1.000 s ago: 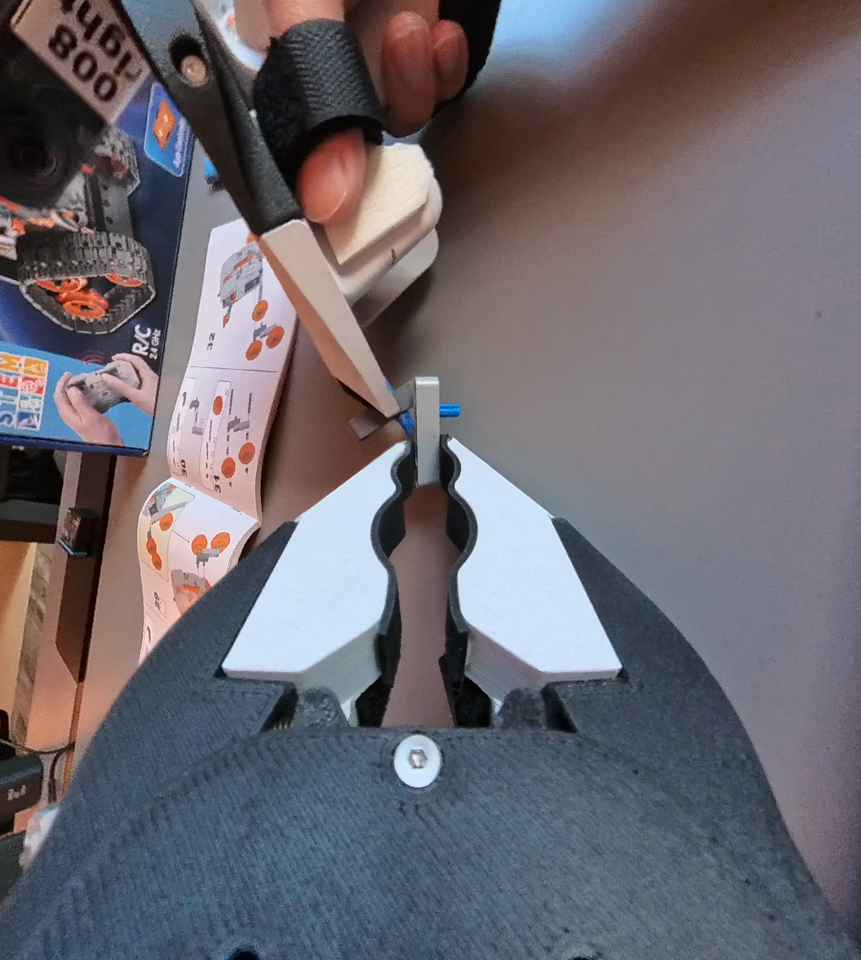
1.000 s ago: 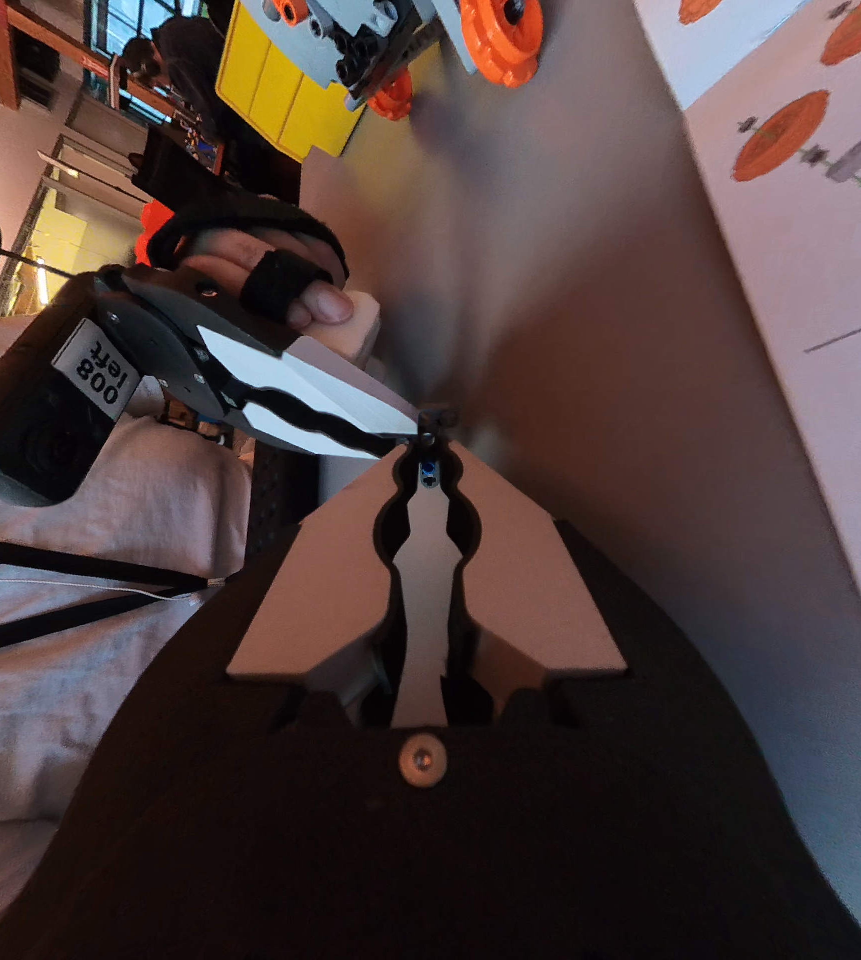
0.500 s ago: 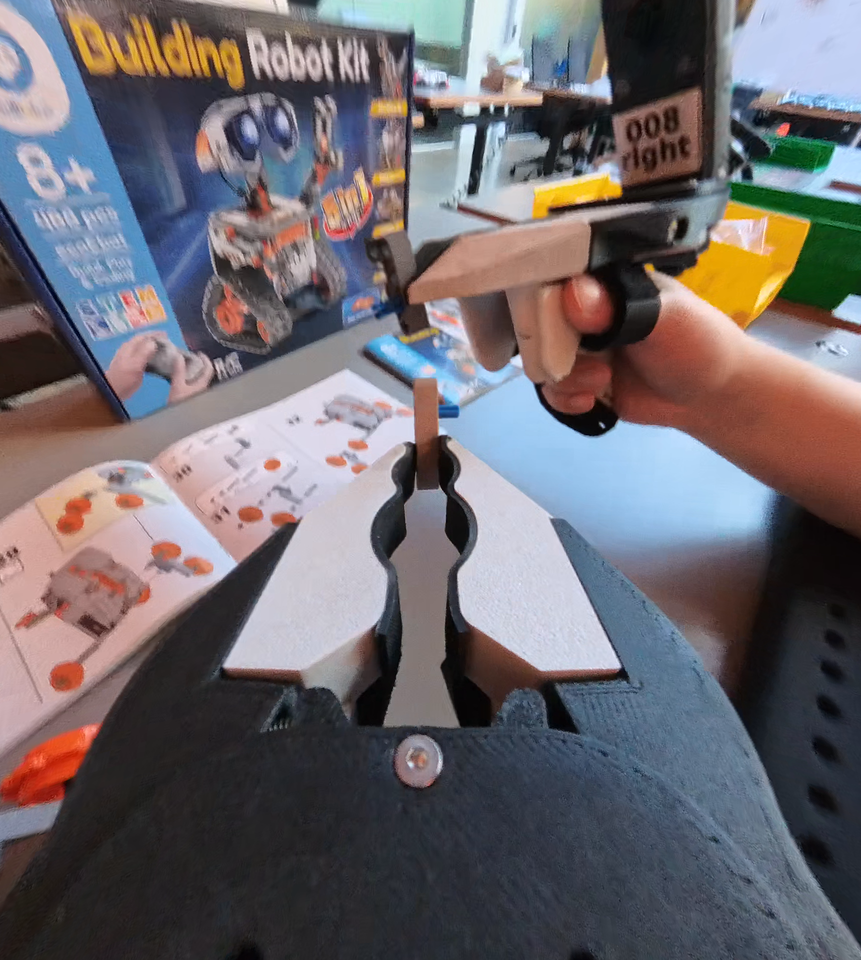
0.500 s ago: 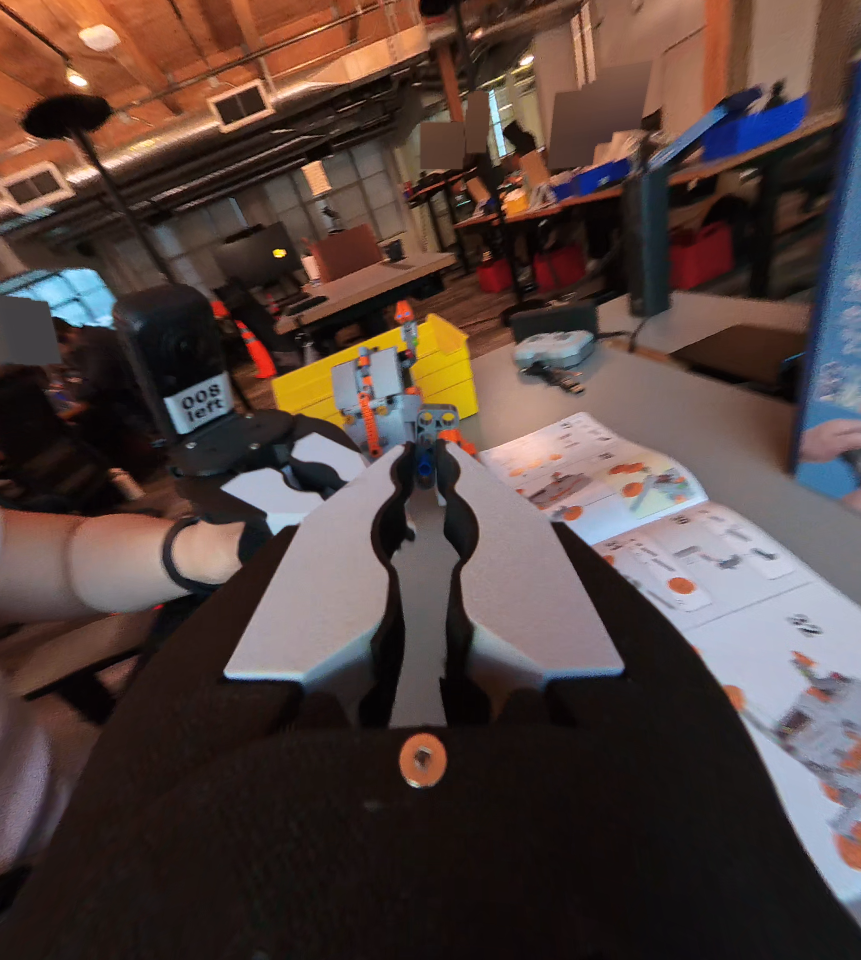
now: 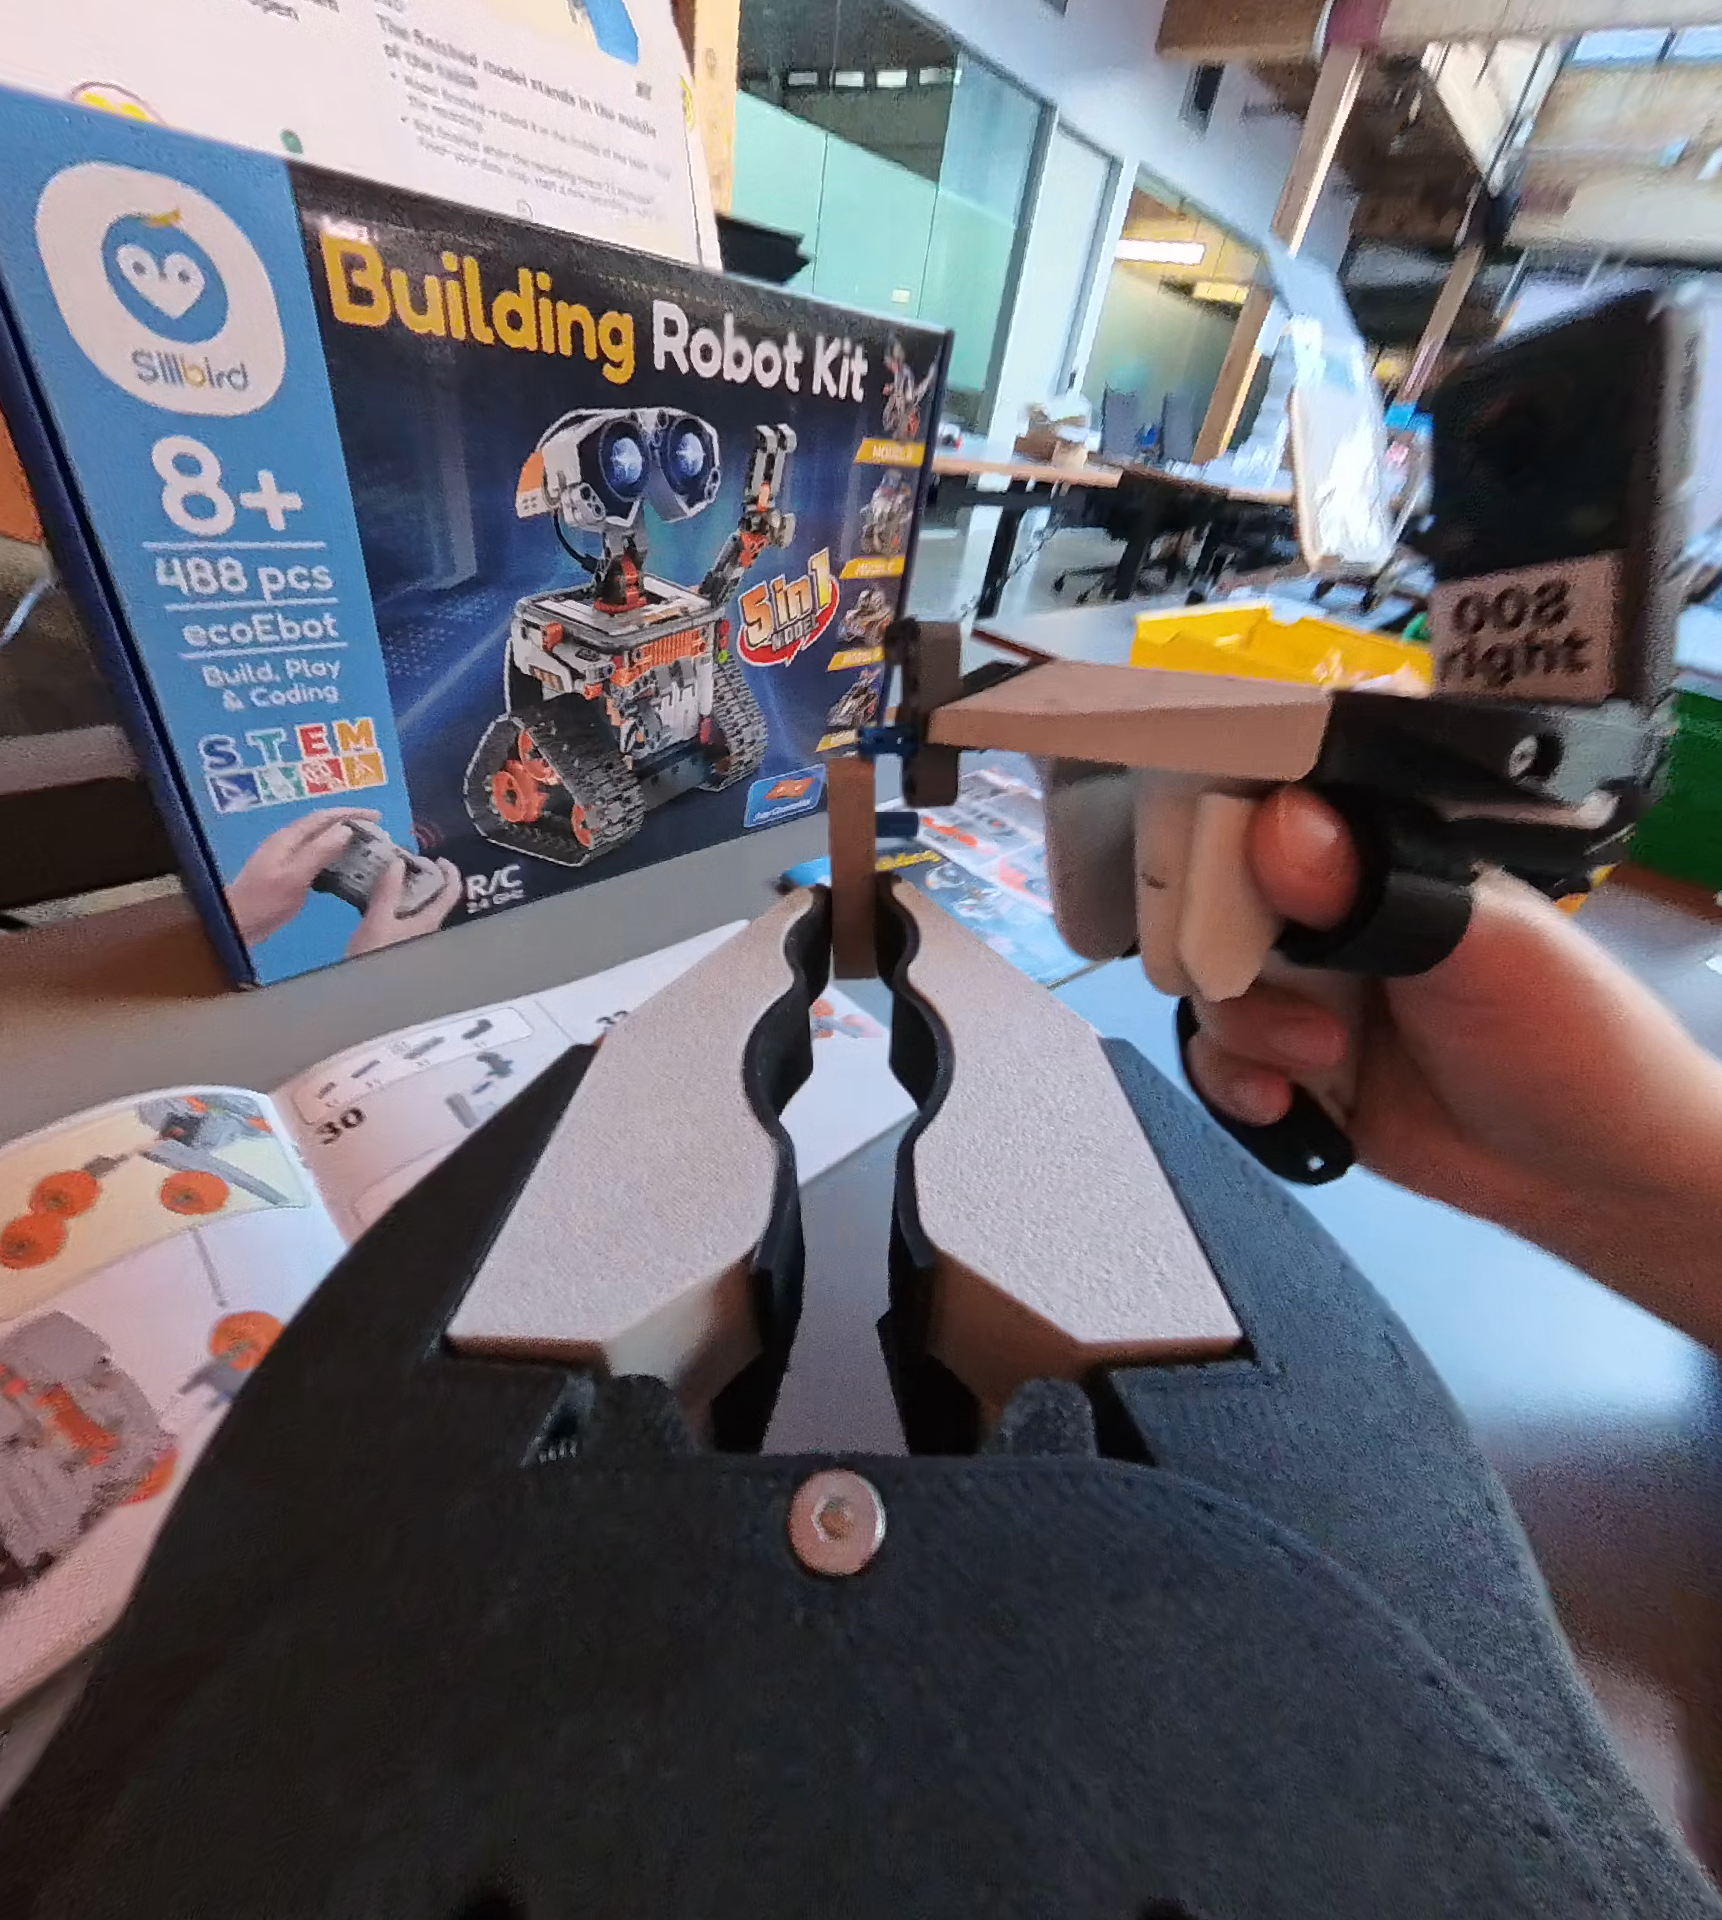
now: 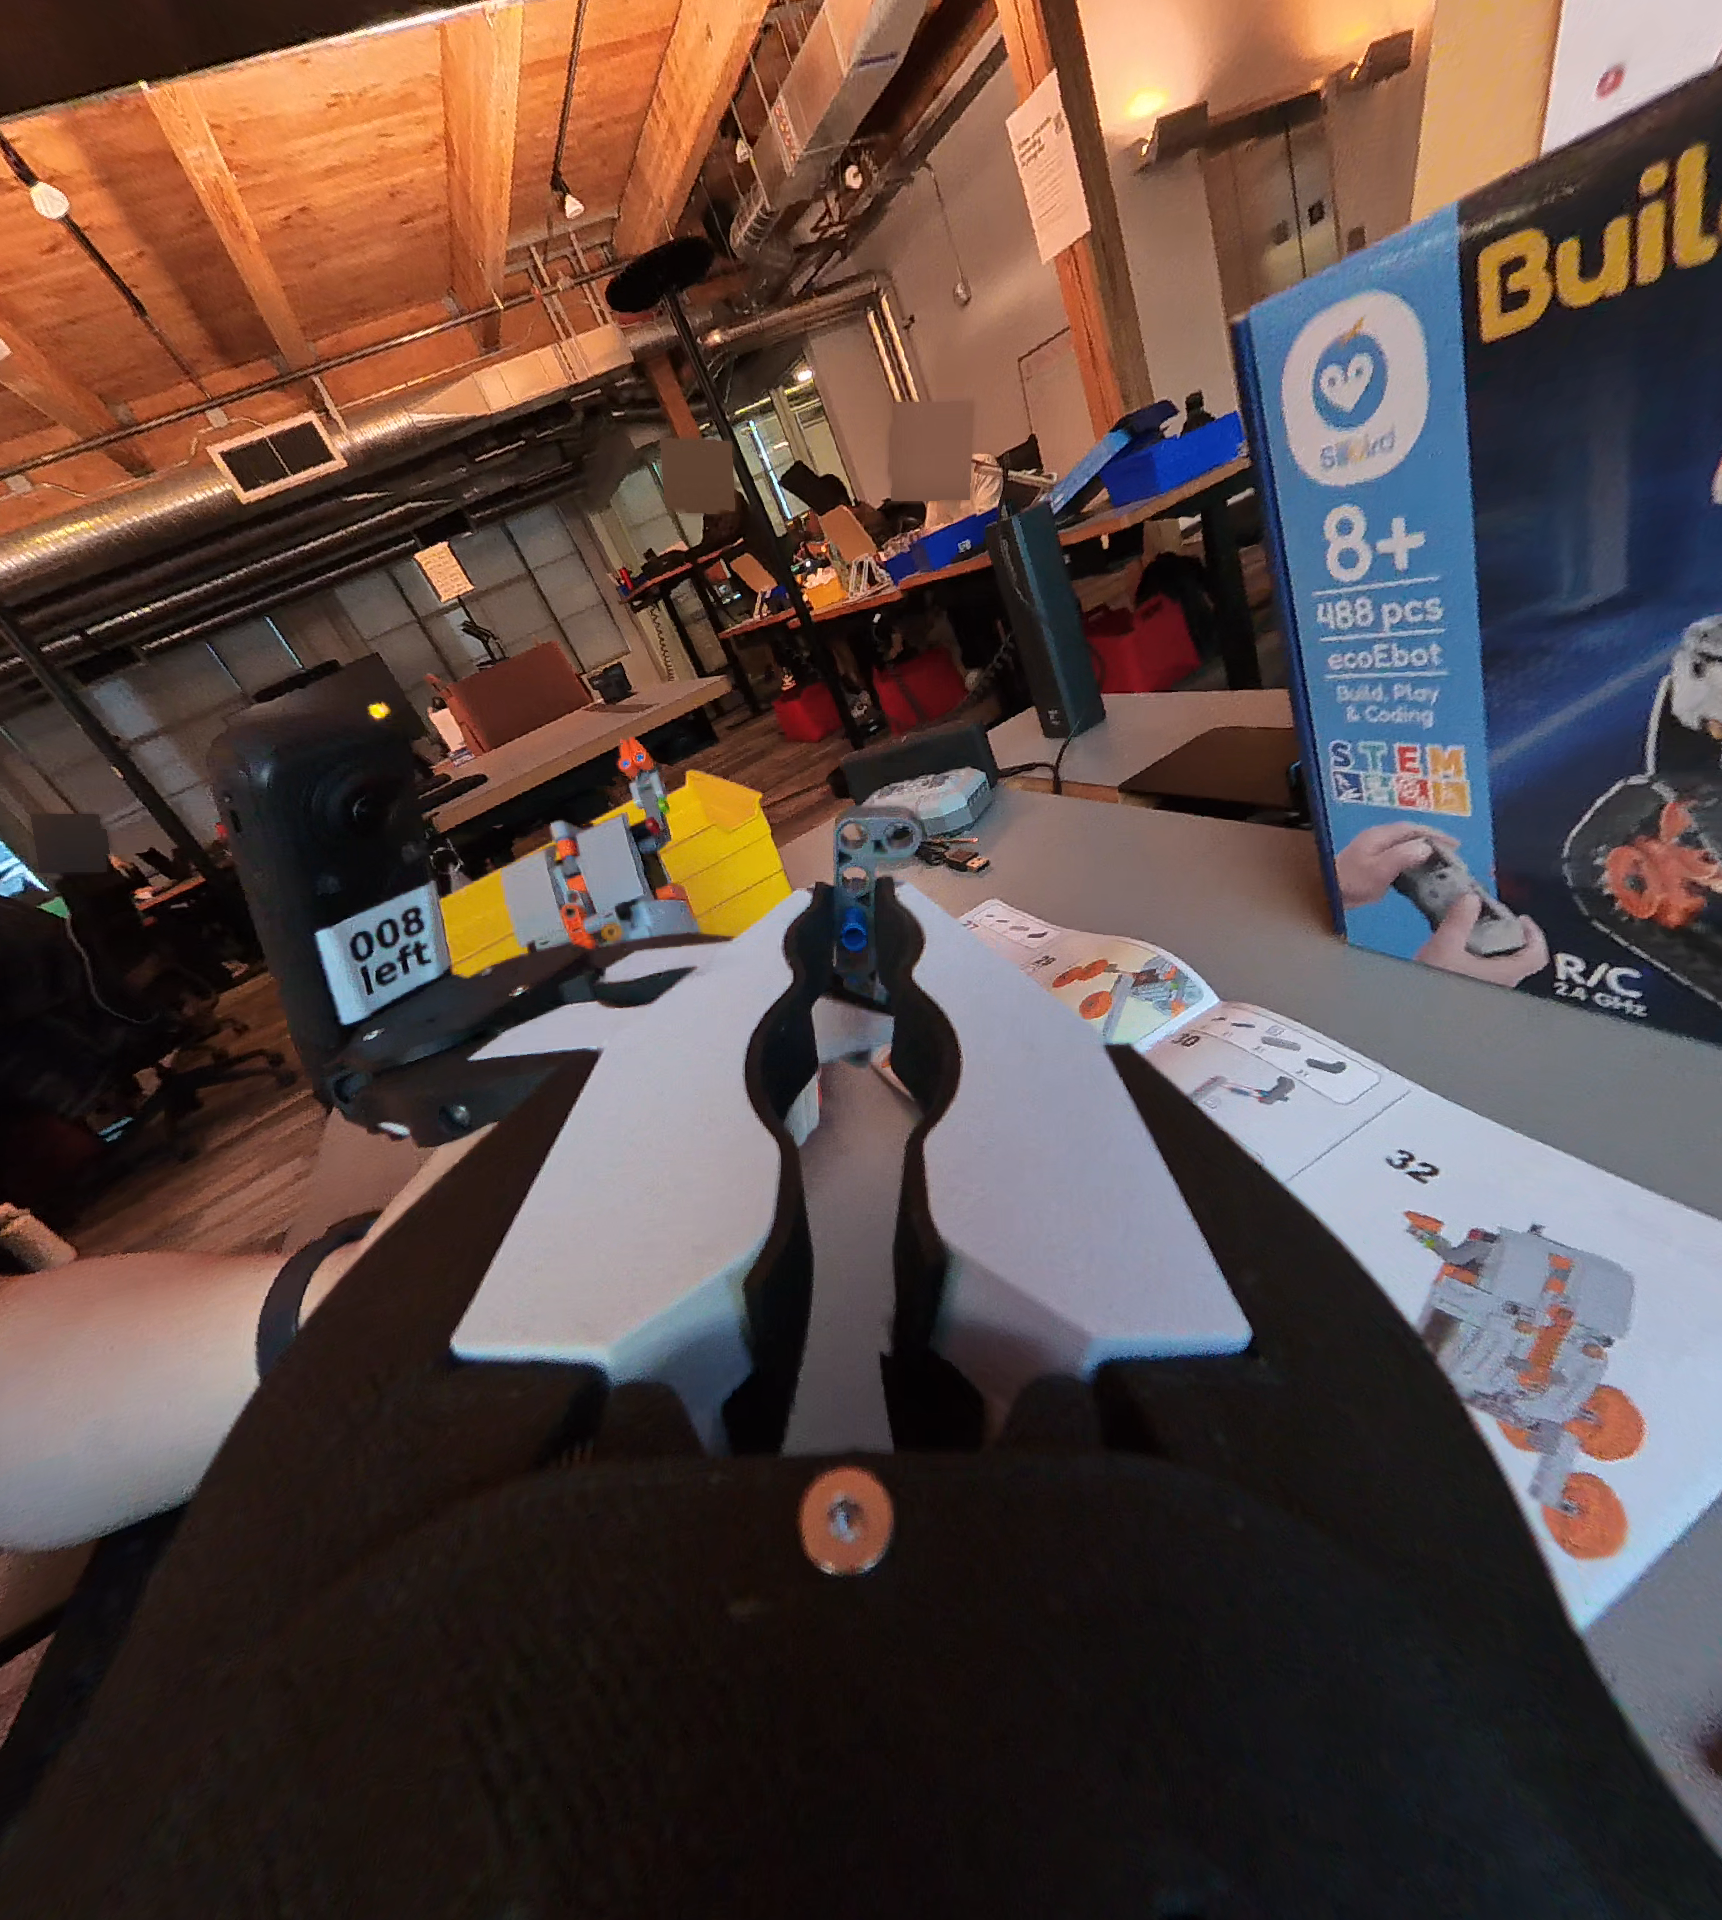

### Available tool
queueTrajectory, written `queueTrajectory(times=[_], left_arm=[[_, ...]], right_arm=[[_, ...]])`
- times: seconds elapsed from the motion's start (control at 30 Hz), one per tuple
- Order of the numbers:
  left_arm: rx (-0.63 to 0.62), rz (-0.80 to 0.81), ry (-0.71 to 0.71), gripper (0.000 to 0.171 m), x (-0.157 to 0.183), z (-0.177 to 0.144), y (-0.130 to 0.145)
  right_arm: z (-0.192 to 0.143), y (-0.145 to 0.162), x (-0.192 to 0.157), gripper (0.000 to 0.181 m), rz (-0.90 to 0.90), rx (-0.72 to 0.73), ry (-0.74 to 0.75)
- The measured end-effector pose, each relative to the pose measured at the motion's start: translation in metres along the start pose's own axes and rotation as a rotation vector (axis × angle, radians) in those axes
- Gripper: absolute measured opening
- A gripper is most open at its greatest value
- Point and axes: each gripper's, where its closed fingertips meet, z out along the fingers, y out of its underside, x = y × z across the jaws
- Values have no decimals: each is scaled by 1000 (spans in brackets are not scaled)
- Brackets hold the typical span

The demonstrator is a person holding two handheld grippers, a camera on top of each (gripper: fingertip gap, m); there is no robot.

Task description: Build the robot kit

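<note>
The left gripper (image 5: pixel 855 914) is clamped on a small grey perforated beam (image 5: pixel 852 873), held above the tabletop (image 5: pixel 1522 1340). The right gripper (image 6: pixel 852 914) pinches its blue pin (image 6: pixel 849 935). The beam looks light, stiff, smooth plastic; best gripped on its flat sides.

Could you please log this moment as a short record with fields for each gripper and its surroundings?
left gripper: shut on an upright beam piece
right gripper: shut on a grey holed beam with a blue pin
contact: blue pin meets the beam piece at its top
table: open instruction booklet, upright blue kit box
background: yellow bins, partly built model
</note>
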Motion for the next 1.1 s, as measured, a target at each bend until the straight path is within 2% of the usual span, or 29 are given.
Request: queueTrajectory(times=[0.1,0.2,0.37,0.77,0.93,1.1], left_arm=[[44,-81,-6,5,-5,-5,0],[94,-73,-36,5,-14,-8,-6],[91,-7,-75,5,-16,-7,-4],[110,-54,-92,5,-12,-7,-7],[104,-13,-142,6,-14,-7,-7],[77,-86,-164,5,-20,-7,0]], right_arm=[[5,3,0,7,-10,19,11],[6,5,2,7,-69,2,49],[8,2,-2,7,-82,28,59],[12,3,-4,7,-138,46,96],[14,2,-4,7,-64,112,110],[20,8,0,7,-67,126,137]])
